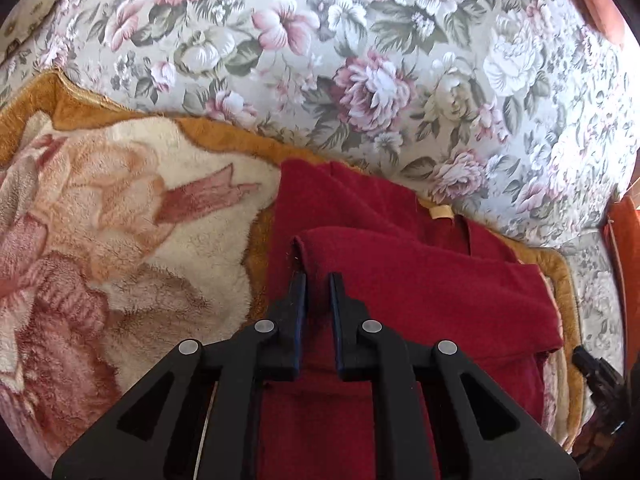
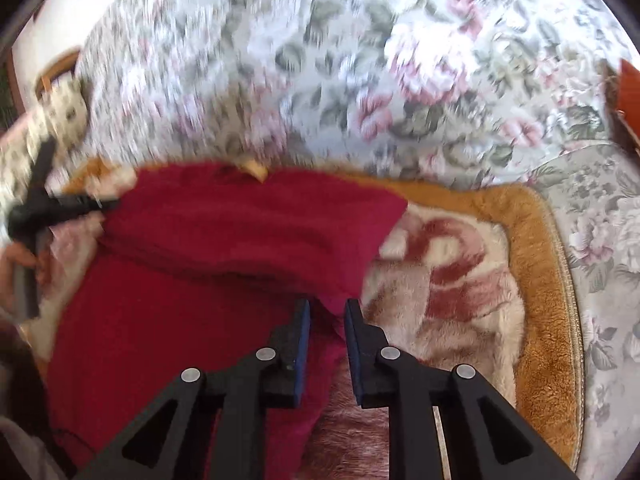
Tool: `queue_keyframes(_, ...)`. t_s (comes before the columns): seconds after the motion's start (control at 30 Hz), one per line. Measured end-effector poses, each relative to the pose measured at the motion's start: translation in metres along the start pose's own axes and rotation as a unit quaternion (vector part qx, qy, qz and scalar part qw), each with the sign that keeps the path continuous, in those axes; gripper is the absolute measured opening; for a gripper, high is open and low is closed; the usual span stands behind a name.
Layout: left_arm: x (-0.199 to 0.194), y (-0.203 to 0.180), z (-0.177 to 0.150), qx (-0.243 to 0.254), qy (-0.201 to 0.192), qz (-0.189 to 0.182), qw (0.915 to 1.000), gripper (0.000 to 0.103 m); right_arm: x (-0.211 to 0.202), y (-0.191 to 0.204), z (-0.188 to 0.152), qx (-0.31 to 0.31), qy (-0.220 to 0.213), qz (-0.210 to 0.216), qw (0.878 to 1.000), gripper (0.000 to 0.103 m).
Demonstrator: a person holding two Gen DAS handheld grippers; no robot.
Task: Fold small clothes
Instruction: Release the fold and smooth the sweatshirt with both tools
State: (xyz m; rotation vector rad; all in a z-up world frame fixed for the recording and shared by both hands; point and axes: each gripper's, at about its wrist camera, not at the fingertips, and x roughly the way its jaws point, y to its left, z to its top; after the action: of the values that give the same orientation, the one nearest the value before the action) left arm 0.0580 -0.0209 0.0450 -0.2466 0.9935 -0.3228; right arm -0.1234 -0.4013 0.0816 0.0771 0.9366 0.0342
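A dark red fleece garment (image 1: 400, 280) lies on a plush floral blanket (image 1: 120, 220) on a sofa seat. My left gripper (image 1: 318, 280) is shut on a folded edge of the garment, cloth between its narrow jaws. In the right wrist view the same red garment (image 2: 220, 240) spreads to the left, with a pale label (image 2: 254, 170) at its far edge. My right gripper (image 2: 327, 306) is shut on the garment's lower right corner. The left gripper (image 2: 76, 204) also shows there at the garment's left edge. The right wrist view is blurred.
The sofa back (image 1: 360, 60) in floral fabric rises behind the blanket. The blanket has an orange-brown border (image 2: 540, 280). An orange cushion (image 1: 624, 260) sits at the right. The right gripper's body (image 1: 596, 376) shows at the left view's lower right.
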Motion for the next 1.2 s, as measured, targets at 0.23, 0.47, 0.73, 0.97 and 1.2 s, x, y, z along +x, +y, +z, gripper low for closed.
queue_keyframes(0.23,0.003,-0.002,-0.004,0.0,0.005,0.01,0.9999,0.013,0.033,0.009,0.026,0.044,-0.003,0.024,0.999,0.016)
queue_keyframes(0.47,0.003,0.0,-0.012,0.005,0.015,0.02,0.9997,0.029,0.066,0.004,-0.001,0.061,0.057,0.011,0.996,0.016)
queue_keyframes(0.73,-0.022,-0.009,-0.031,0.012,0.003,0.033,0.9994,0.05,0.028,0.014,0.002,0.085,0.017,0.024,0.996,0.016)
queue_keyframes(0.97,-0.049,-0.025,-0.071,0.049,0.001,0.062,0.9968,0.057,-0.002,0.018,-0.048,0.105,0.042,0.026,0.993,0.019)
queue_keyframes(1.2,-0.074,-0.033,-0.113,0.052,0.016,0.045,0.9975,0.066,-0.008,0.012,-0.086,0.136,0.082,0.021,0.987,0.023)
